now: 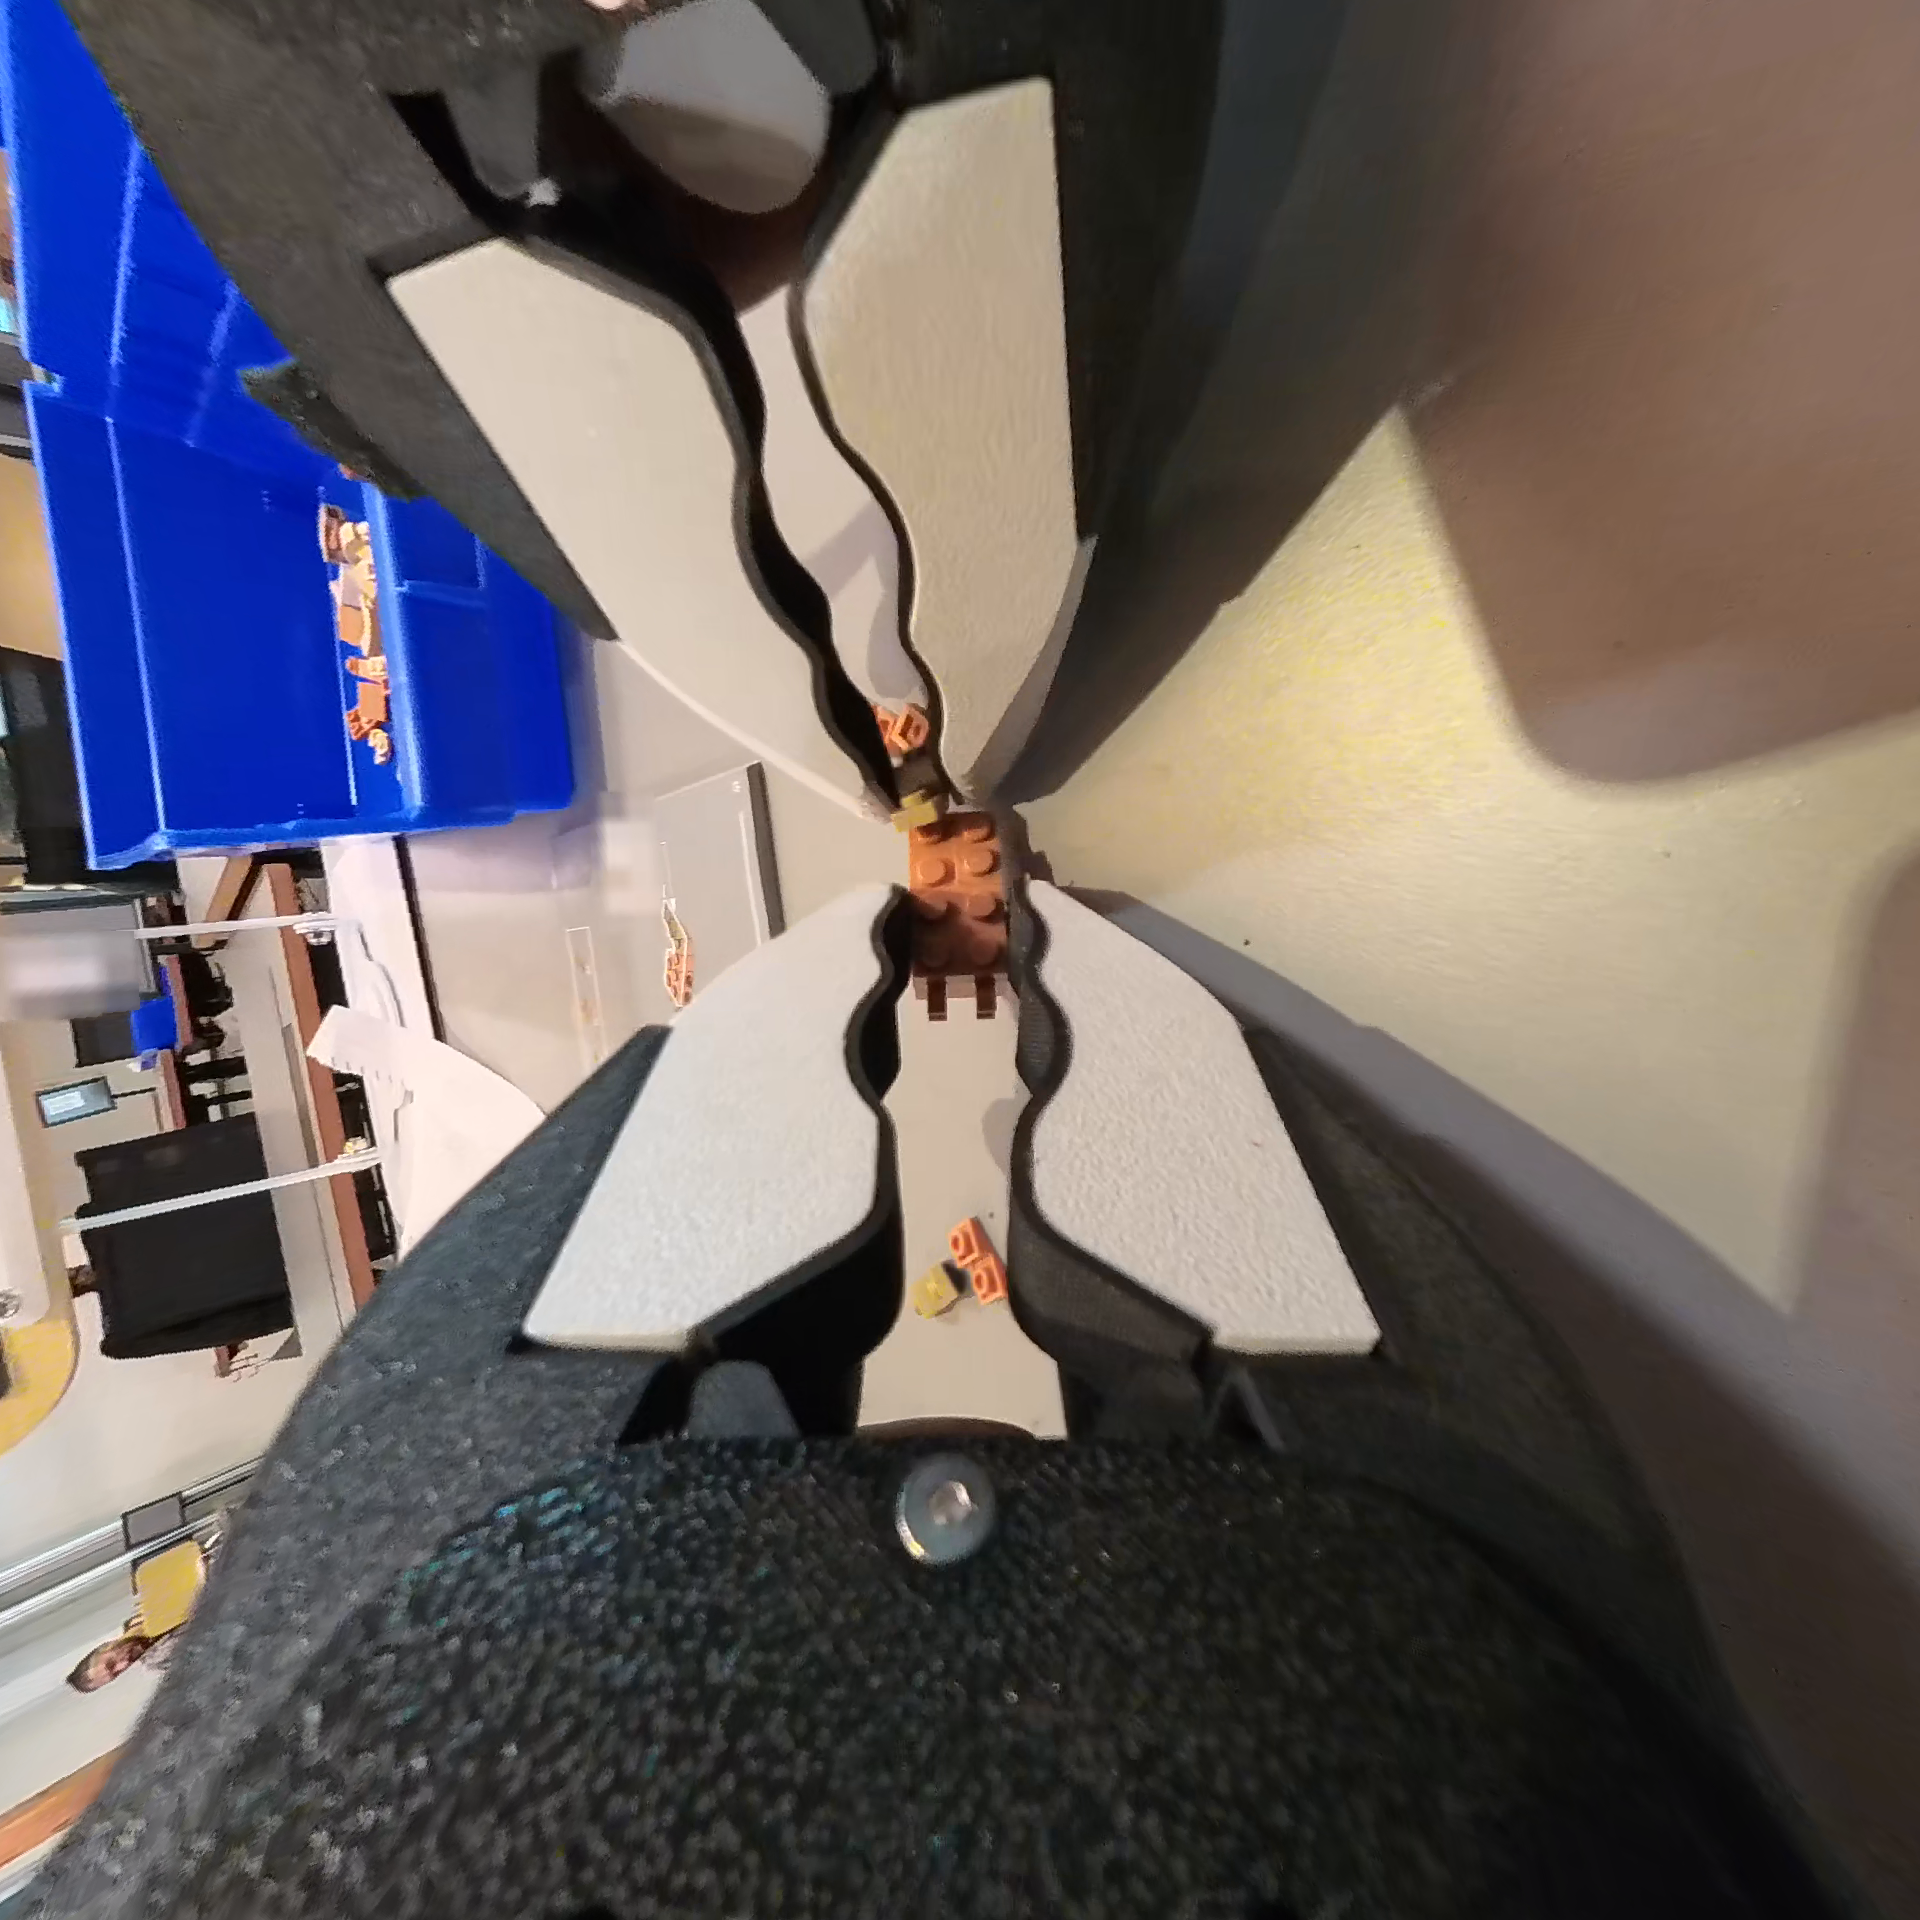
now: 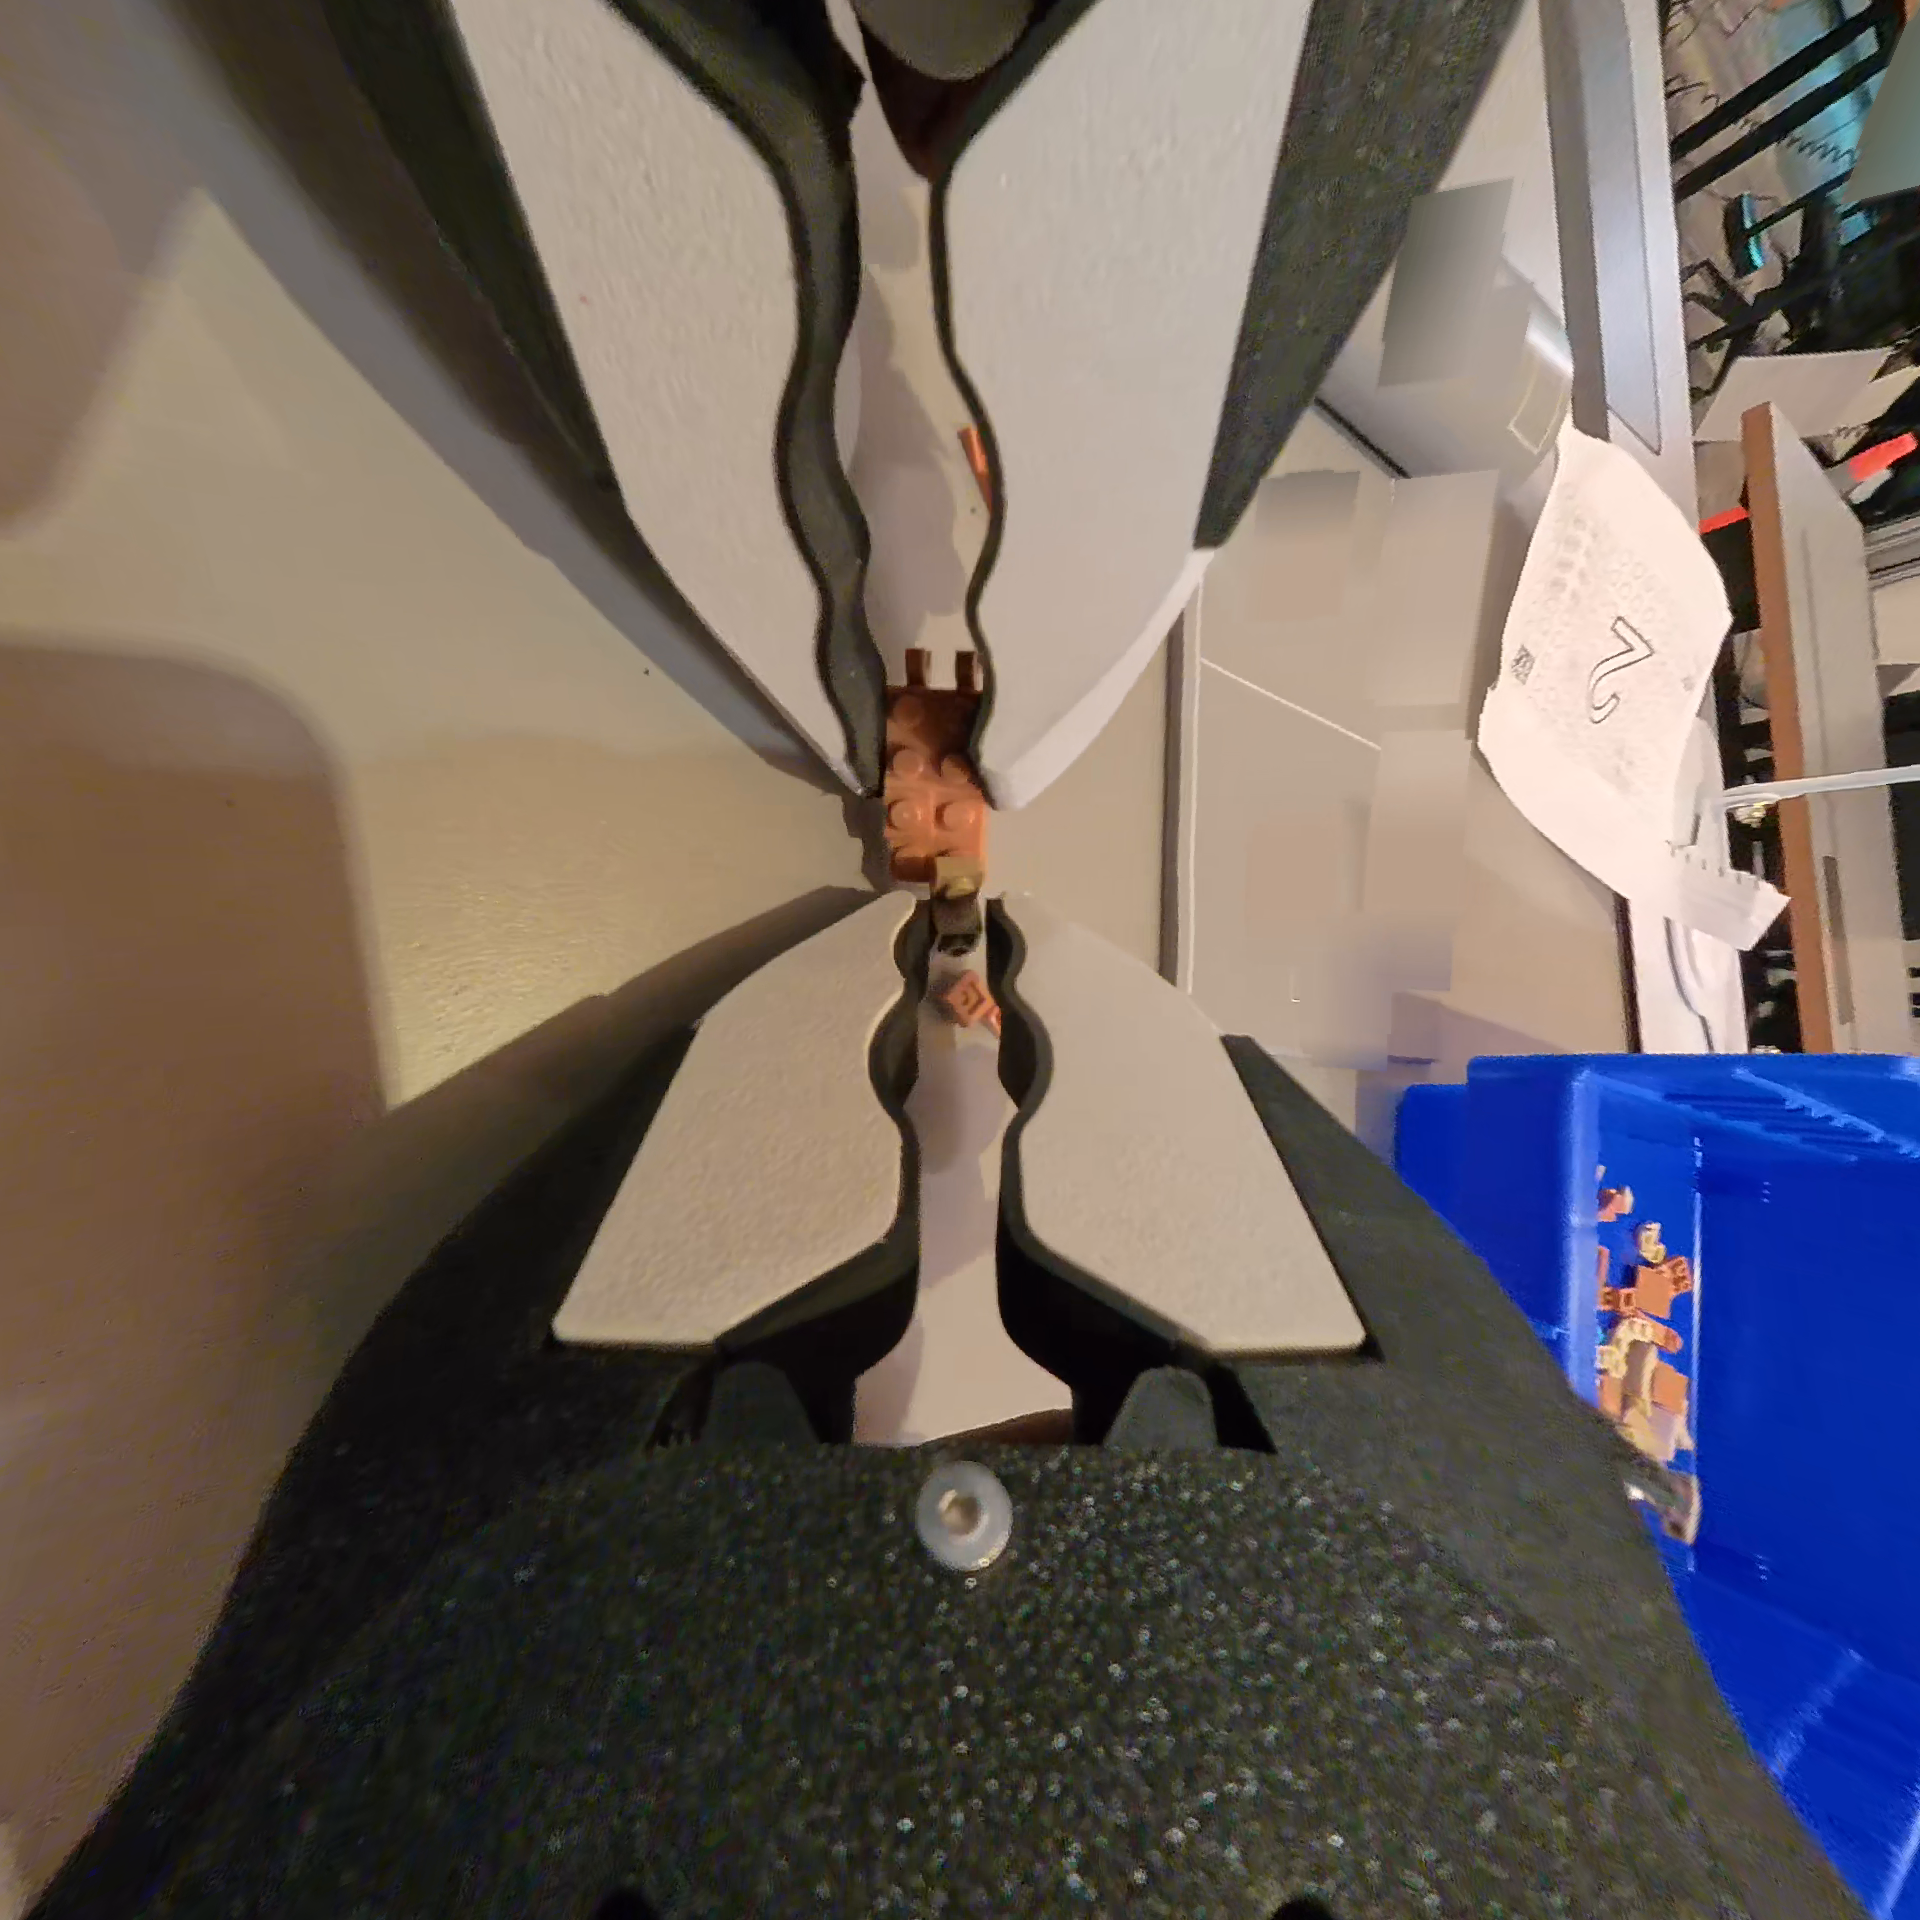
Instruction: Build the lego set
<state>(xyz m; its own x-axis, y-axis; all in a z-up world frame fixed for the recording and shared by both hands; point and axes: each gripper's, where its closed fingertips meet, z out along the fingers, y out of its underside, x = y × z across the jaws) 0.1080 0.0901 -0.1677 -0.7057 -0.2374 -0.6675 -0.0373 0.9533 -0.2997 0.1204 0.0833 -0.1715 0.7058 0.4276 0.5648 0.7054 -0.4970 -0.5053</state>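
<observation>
Left tongs (image 1: 961, 914) pinch orange brick (image 1: 961, 868), long axis toward right tongs (image 2: 951, 914) pinching tan piece (image 2: 956, 883) at its far end.

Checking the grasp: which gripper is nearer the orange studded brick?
Left. The left gripper clamps the orange studded brick; the right gripper, holding a small tan piece, meets the brick's far end.

Left gripper (image 1: 961, 920) and right gripper (image 2: 951, 914) meet tip-to-tip, each clamped narrowly.

From my seat, the loose pieces in the blue bin (image 2: 1766, 1299) are too small to sort. My left gripper's (image 1: 961, 914) pads hide the orange plate's (image 1: 956, 862) sides.
</observation>
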